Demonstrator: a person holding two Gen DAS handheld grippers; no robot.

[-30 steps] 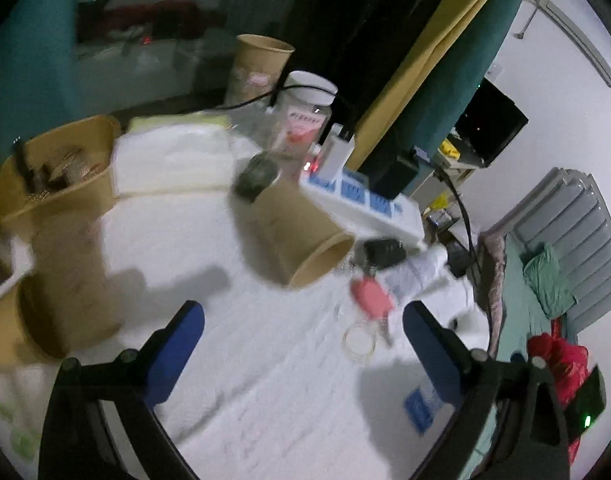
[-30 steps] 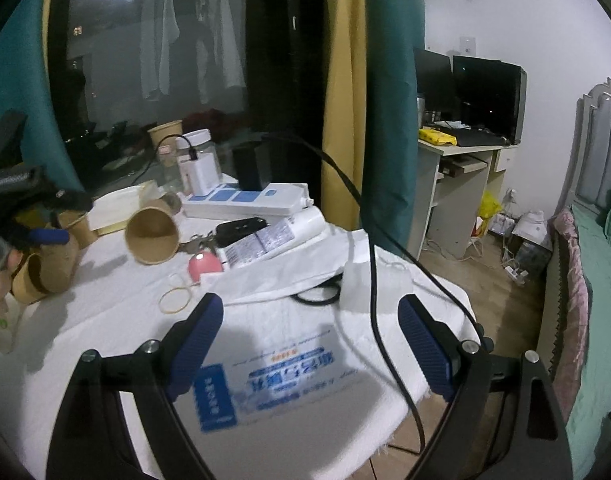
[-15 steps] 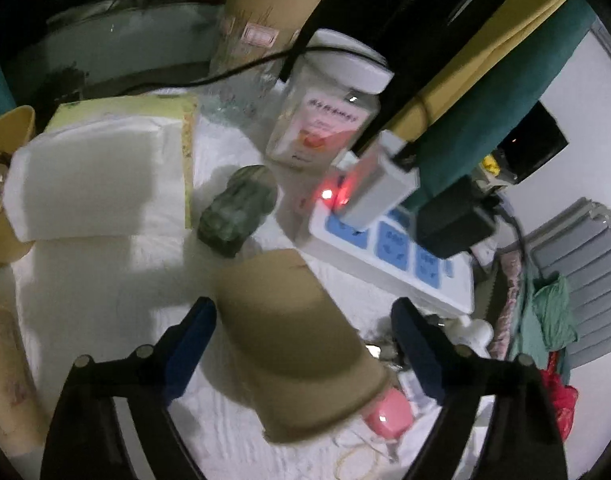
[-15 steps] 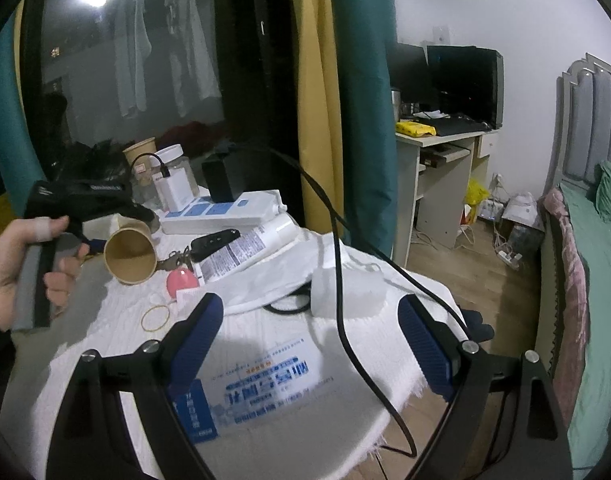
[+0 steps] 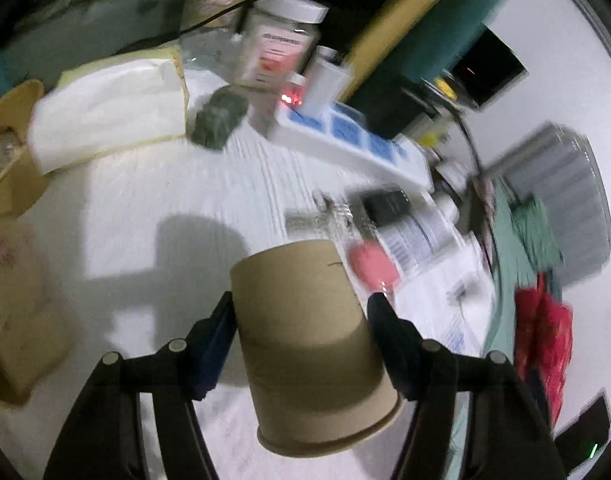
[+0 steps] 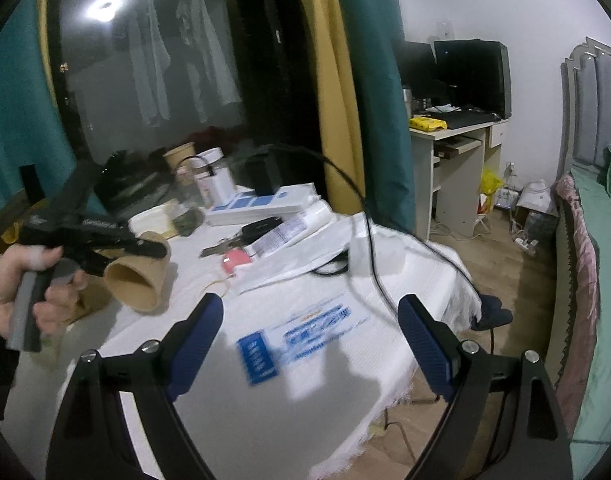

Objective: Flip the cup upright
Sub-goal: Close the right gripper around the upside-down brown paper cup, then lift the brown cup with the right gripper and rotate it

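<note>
Fingers of the left gripper clasp the paper cup across its body, on its side above the white cloth, mouth toward the camera. Rotate slowly, keeping even squeeze. Right gripper hangs spread, holding nothing.

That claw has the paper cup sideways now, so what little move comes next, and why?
Probably a wrist roll that turns the mouth upward. The left claw grips the paper cup on both sides, and in the right wrist view its open mouth points sideways, seemingly above the white cloth. The right claw is open and apart.
</note>
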